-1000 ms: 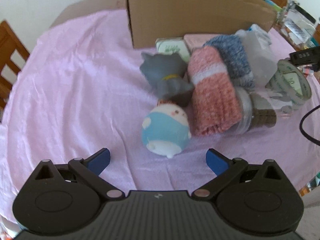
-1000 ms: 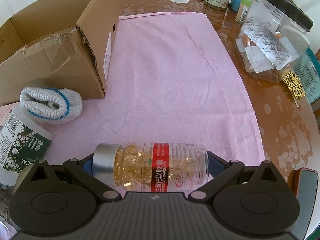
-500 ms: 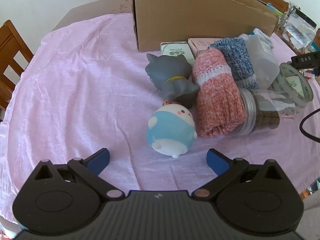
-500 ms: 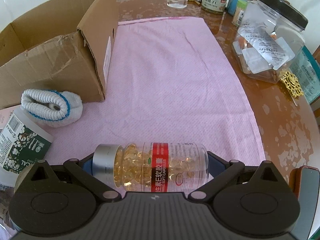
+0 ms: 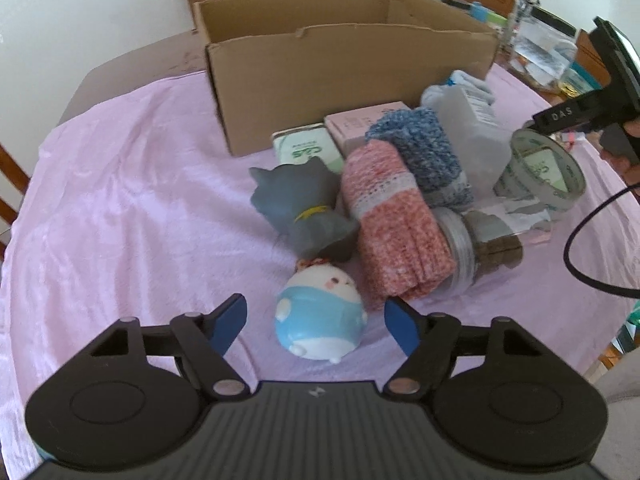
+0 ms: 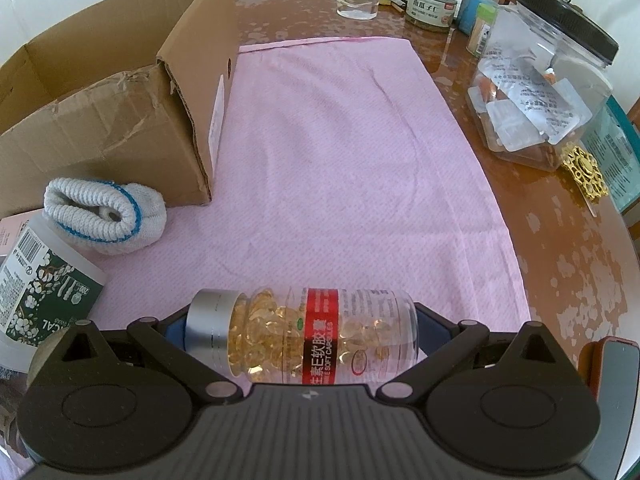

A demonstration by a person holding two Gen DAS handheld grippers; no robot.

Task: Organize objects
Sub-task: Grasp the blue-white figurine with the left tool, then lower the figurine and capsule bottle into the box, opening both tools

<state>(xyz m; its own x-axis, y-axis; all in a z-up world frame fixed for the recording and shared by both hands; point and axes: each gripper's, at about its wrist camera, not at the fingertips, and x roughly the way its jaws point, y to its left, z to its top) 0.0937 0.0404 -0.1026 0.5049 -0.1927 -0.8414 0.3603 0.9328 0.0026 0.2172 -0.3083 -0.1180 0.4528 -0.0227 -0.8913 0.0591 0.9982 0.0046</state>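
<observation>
- Pink cloth lies wide and bare left of the pile, out to the table's edge.
- Blue-and-white toy, round and pale-faced, lies between the pads of the left gripper; its jaws are closing, with gaps on both sides.
- Grey toy touches it behind; a pink sock roll lies just beside, a blue roll behind that.
- Cardboard box stands open at the back.
- Right gripper clamps a clear bottle of gold capsules sideways, silver cap left.
- Ahead of it the cloth is bare; a white sock lies left by the box, and a big jar stands on wood to the right.
</observation>
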